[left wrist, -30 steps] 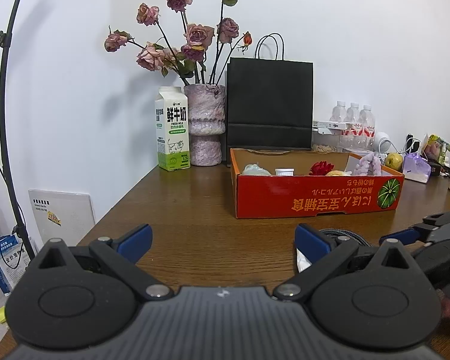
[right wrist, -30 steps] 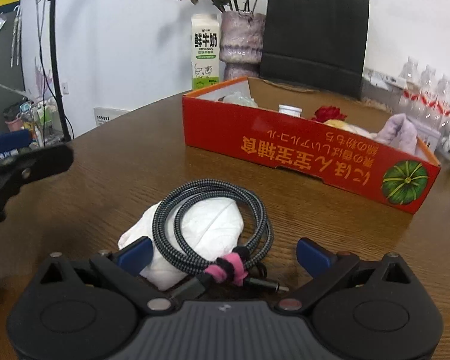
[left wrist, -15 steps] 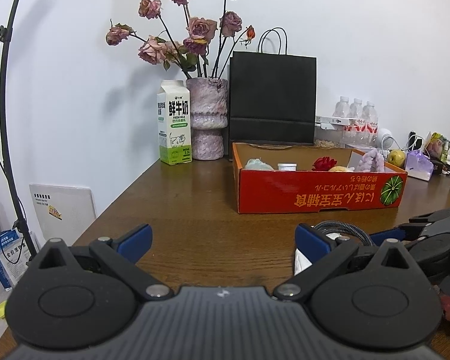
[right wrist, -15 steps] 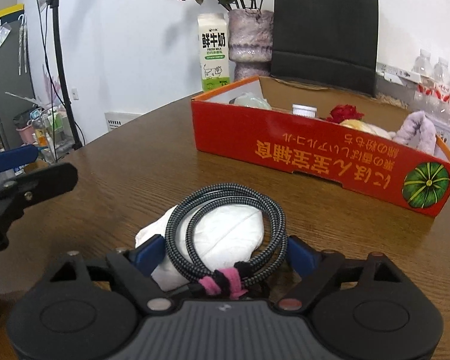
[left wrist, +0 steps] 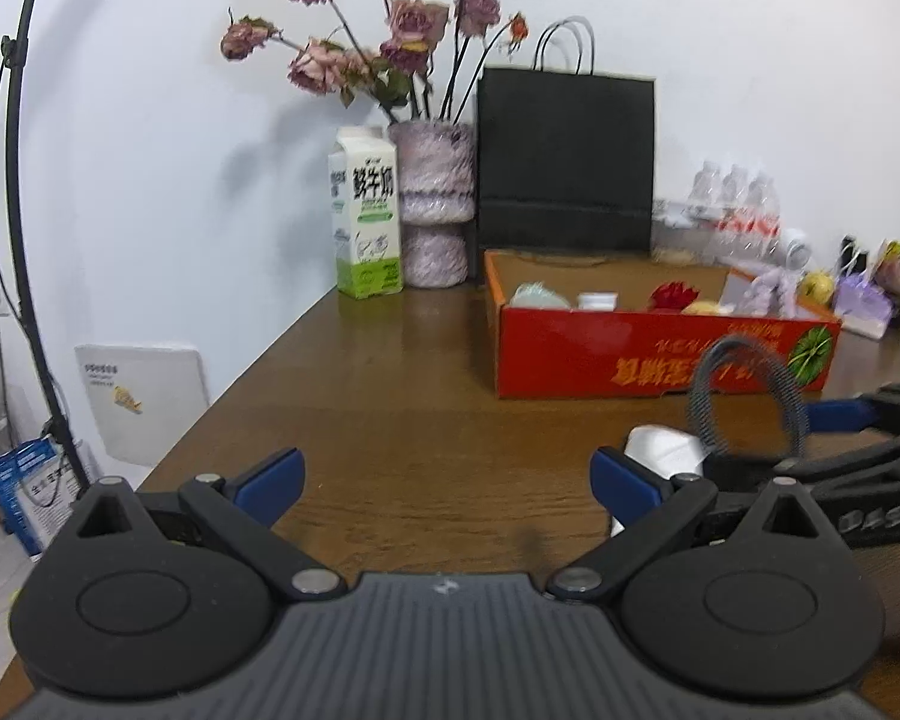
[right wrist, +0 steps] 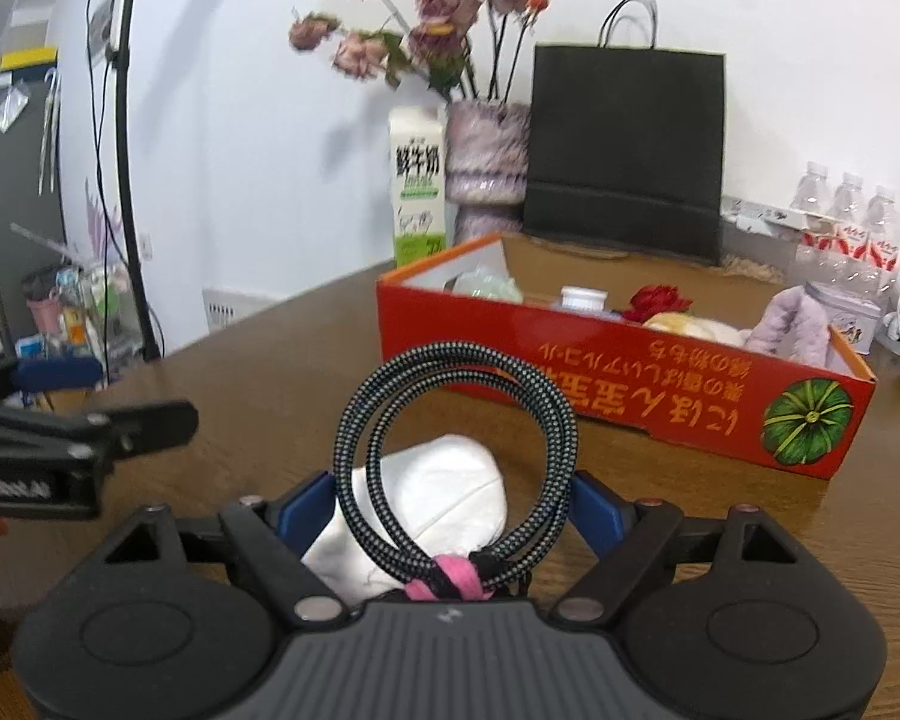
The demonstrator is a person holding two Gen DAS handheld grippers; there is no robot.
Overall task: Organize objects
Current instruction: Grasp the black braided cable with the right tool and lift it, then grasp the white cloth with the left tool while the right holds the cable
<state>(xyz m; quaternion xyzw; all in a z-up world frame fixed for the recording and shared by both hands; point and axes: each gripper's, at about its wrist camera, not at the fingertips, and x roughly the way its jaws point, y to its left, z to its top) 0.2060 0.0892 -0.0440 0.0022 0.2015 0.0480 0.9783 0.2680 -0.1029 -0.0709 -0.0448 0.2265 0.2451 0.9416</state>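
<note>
One coiled cable (right wrist: 456, 468), lately flat on the white cloth (right wrist: 432, 504), now tilted up off the near table (right wrist: 270, 360), pinched by the closing right gripper (right wrist: 453, 501), box-bound; left gripper (left wrist: 444, 480) spread, empty.

Black grippers (left wrist: 444, 483) (blue pads (left wrist: 268, 476), silver screws)

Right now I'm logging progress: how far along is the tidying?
Done: several items already sit in the red cardboard box. In hand: the right hand-held gripper is closing on the coiled braided cable, lifted upright. Left: the white crumpled cloth on the table.
</note>
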